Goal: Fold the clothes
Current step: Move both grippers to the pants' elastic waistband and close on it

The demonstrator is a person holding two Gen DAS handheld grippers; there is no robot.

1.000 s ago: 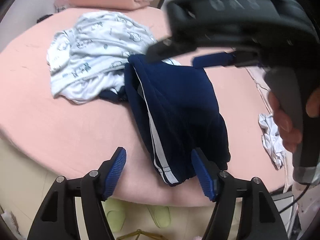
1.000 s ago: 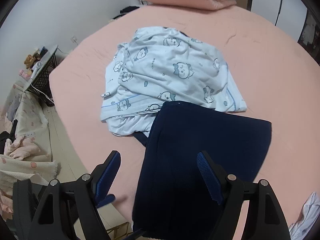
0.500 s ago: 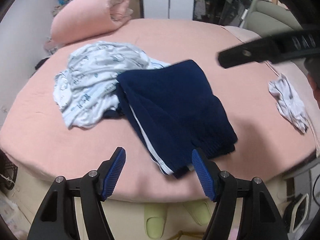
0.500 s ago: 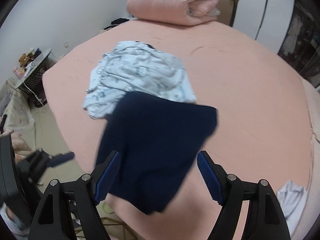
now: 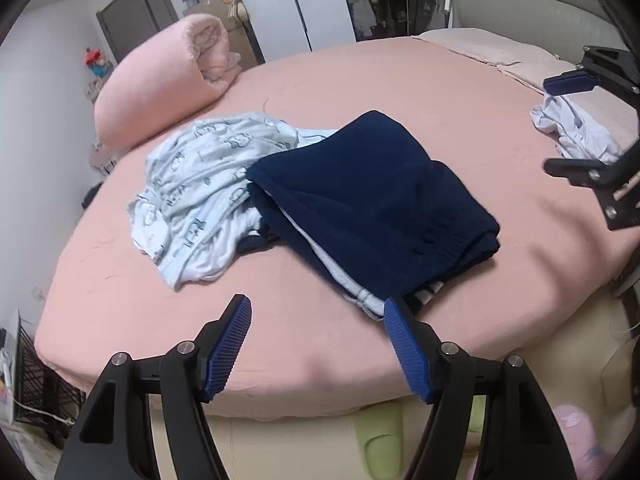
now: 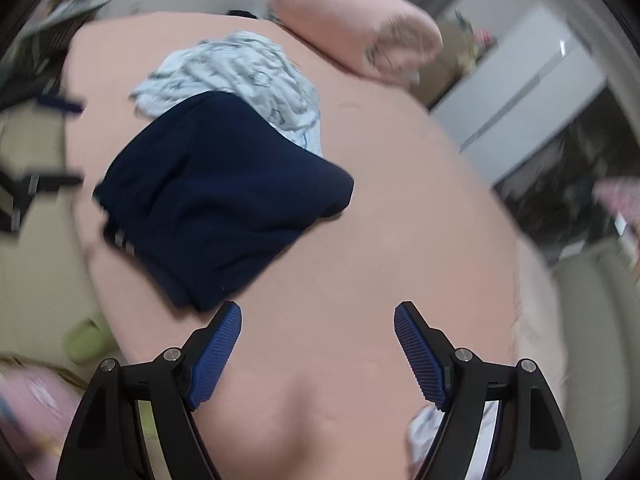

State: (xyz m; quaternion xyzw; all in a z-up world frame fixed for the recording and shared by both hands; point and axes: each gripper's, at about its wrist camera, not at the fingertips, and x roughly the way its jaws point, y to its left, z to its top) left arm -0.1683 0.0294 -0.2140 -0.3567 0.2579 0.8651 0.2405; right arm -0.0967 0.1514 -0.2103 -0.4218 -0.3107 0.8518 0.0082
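Left tongs: I see them at the bottom of the left wrist frame, the two blue pads apart, nothing between them. They hang over the near edge of the bed.
Right tongs: bottom of the right wrist frame, pads wide apart and empty, over bare pink sheet. In the left wrist frame they show at the right edge.
Navy garment: folded, it lies in the middle of the left wrist frame; its hem with white stripes is just beside the right pad of my left tongs. In the right wrist frame it is at centre left, blurred.
Printed light-blue garment: crumpled, left of centre, partly under the navy garment.
White cloth: a small crumpled piece at the right edge of the frame, near the right tongs.
Bed: covered by a pink sheet; it carries all the clothes.
Rolled pink blanket: upper left, at the far side of the bed.
Green slippers: on the floor, bottom of the frame, below the bed edge.
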